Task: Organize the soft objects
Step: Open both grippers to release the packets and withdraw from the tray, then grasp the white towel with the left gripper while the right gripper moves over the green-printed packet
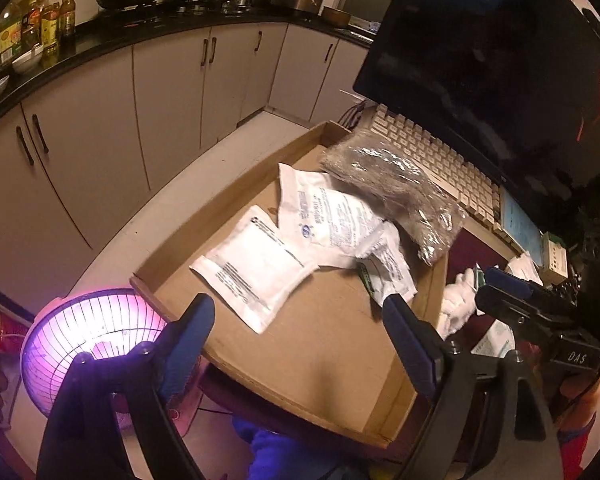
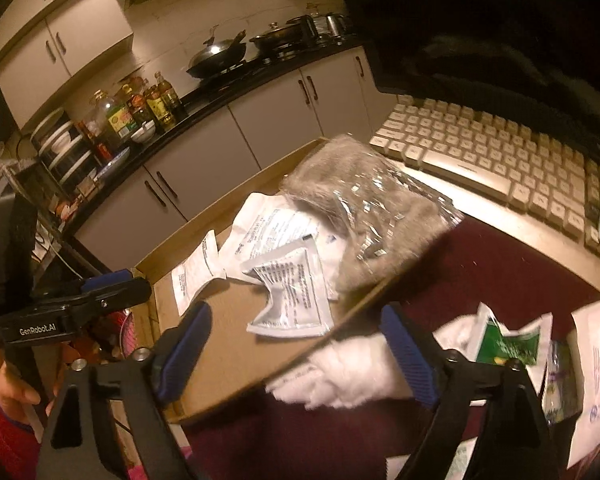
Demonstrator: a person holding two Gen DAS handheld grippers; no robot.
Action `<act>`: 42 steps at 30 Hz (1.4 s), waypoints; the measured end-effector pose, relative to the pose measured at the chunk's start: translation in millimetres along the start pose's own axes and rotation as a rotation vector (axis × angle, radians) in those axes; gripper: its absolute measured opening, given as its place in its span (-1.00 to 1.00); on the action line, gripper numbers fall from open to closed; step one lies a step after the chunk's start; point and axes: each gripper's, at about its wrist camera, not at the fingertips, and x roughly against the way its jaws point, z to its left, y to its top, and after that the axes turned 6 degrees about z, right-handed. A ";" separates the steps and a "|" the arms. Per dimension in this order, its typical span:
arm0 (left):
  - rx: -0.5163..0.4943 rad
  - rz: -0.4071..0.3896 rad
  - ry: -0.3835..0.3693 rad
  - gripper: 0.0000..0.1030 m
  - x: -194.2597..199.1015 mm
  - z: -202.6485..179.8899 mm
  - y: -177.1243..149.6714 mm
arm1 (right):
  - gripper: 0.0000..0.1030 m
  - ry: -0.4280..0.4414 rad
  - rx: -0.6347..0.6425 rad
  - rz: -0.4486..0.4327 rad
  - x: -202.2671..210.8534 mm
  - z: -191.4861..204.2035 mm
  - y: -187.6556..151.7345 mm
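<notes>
A shallow cardboard tray [image 1: 320, 360] [image 2: 228, 344] holds a large white pouch [image 1: 256, 268], a second printed pouch [image 1: 328, 212] [image 2: 268, 224], a small crumpled pouch [image 1: 392, 268] [image 2: 288, 300] and a grey fuzzy item in a clear bag [image 1: 396, 188] [image 2: 364, 216]. My left gripper [image 1: 296, 320] [image 2: 128, 284] hangs open over the tray's near part with nothing between its fingers. My right gripper [image 2: 296, 336] [image 1: 486, 288] stands open over the tray's right edge. A white fluffy piece [image 2: 340, 376] [image 1: 458, 300] lies on the dark red tabletop just under its right finger, untouched.
A beige keyboard [image 2: 480, 148] [image 1: 440, 156] and a dark monitor [image 1: 480, 40] stand behind the tray. A green packet [image 2: 508, 344] and printed papers [image 2: 596, 360] lie at the right. A glowing heater [image 1: 92, 332] sits low at the left, with kitchen cabinets [image 1: 172, 92] beyond.
</notes>
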 end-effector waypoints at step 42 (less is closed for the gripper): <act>-0.767 0.176 0.166 0.12 -127.4 -225.5 -19.7 | 0.81 -0.167 -0.177 0.142 53.0 -121.5 -89.5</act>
